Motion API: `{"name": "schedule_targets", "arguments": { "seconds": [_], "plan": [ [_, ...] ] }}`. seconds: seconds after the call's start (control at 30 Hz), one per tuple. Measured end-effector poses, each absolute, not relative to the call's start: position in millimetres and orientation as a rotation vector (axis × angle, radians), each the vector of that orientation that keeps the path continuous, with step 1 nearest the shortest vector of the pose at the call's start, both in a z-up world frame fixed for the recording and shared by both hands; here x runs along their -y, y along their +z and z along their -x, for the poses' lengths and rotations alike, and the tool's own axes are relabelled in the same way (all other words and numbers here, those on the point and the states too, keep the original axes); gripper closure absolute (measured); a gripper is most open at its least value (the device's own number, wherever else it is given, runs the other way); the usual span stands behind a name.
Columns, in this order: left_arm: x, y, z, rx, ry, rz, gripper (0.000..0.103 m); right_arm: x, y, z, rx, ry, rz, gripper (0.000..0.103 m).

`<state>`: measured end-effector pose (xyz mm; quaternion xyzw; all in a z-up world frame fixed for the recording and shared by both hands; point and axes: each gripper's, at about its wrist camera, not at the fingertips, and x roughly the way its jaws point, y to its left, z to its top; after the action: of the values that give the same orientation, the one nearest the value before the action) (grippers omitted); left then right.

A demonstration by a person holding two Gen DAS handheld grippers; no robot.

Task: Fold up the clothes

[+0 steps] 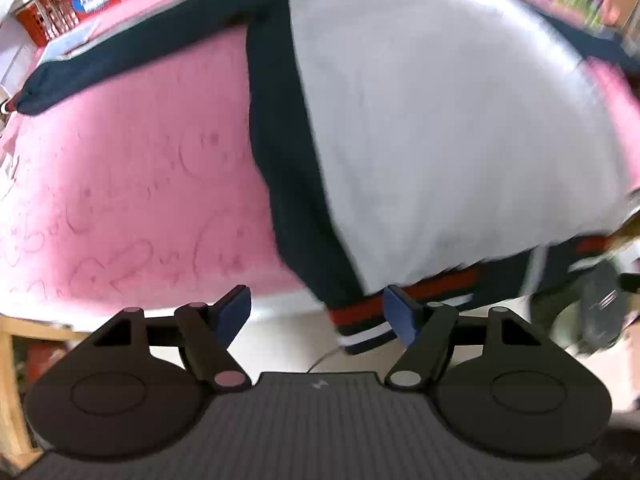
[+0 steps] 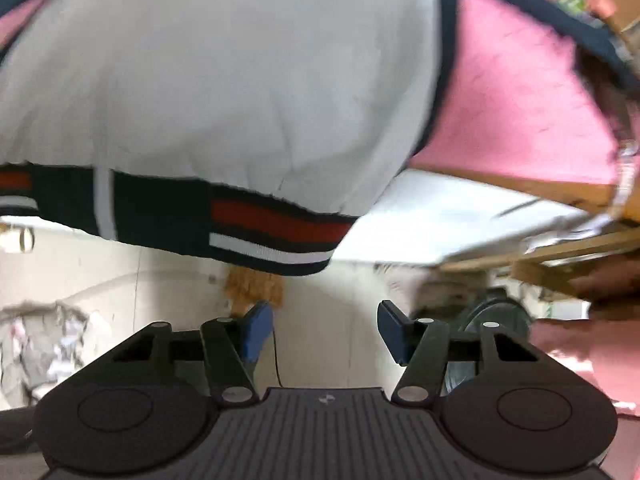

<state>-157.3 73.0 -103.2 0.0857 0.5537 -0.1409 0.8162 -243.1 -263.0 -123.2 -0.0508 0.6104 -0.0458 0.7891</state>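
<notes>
Left wrist view: my left tongs (image 1: 318, 316) stand open with nothing between the blue pads (image 1: 236, 314). Ahead lies the jacket (image 1: 440, 120), its grey body spread flat on the pink cover (image 1: 120, 184) of the worktop. One navy sleeve (image 1: 132, 56) stretches out to the left. The striped hem (image 1: 404, 300) hangs over the near edge, just behind the right pad. A red crate (image 1: 80, 4) stands at the far left. The frame is blurred.

Right wrist view: my right tongs (image 2: 326, 330) are open too, empty, and well below the hem (image 2: 256, 224), over the pale floor (image 2: 320, 320). I see the grey body (image 2: 208, 80) filling the upper frame, with pink cover (image 2: 512, 92) and a wooden edge (image 2: 520, 188) to its right.
</notes>
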Motion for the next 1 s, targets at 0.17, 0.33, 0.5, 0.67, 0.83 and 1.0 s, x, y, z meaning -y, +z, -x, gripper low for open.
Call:
{"name": "schedule_targets", "arguments": {
  "seconds": [0.17, 0.33, 0.5, 0.67, 0.83, 1.0],
  "plan": [
    [-71.5, -42.4, 161.5, -1.06, -0.364, -0.09, 0.015, 248.7, -43.5, 255.4, -1.079, -0.085, 0.074, 0.022],
    [-71.8, -1.8, 169.8, -0.997, -0.392, -0.019, 0.012, 229.6, 21.0, 256.7, -0.887, -0.044, 0.087, 0.01],
    [-66.7, 30.7, 174.1, -0.994, -0.368, -0.062, 0.01, 212.8, 71.7, 261.7, -0.783, -0.105, 0.148, 0.004],
    [-53.0, 51.1, 192.4, -0.955, -0.342, -0.104, 0.004, 215.1, 95.1, 263.0, -0.779, -0.111, 0.069, 0.0],
    [-38.5, 48.3, 200.1, -0.979, -0.371, -0.142, 0.004, 209.1, 105.5, 278.4, -0.747, -0.075, 0.084, 0.0],
    [-32.9, 48.2, 205.7, -0.984, -0.408, -0.147, 0.004, 202.7, 111.4, 288.8, -0.721, -0.068, 0.124, 0.0]
  ]
}}
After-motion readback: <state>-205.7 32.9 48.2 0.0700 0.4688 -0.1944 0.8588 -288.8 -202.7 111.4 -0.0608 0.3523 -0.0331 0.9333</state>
